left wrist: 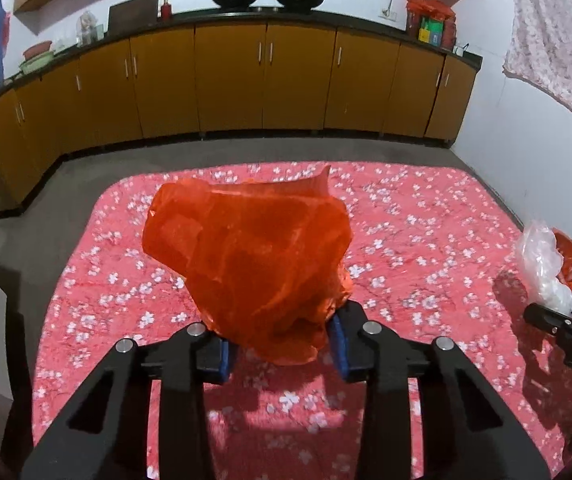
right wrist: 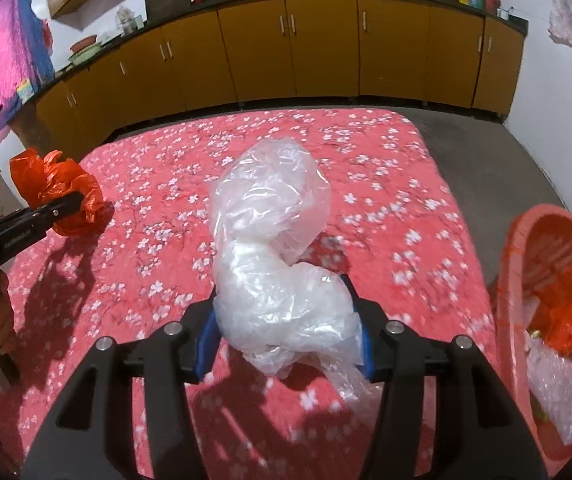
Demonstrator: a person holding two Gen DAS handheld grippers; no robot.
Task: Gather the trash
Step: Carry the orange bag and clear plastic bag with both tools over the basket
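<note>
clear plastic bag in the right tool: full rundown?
The clear plastic bag is thin, translucent, whitish film, crumpled into a tall wrinkled bundle. Its lower part sits pinched between the blue pads of the right tool, its upper part puffing out above them. It is held over the pink flowered cloth, left of the orange basket. Contents cannot be made out.

A red blanket (left wrist: 406,240) printed with white blossoms covers the tabletop; an orange plastic basket (right wrist: 518,240) sits at its right edge.
</note>
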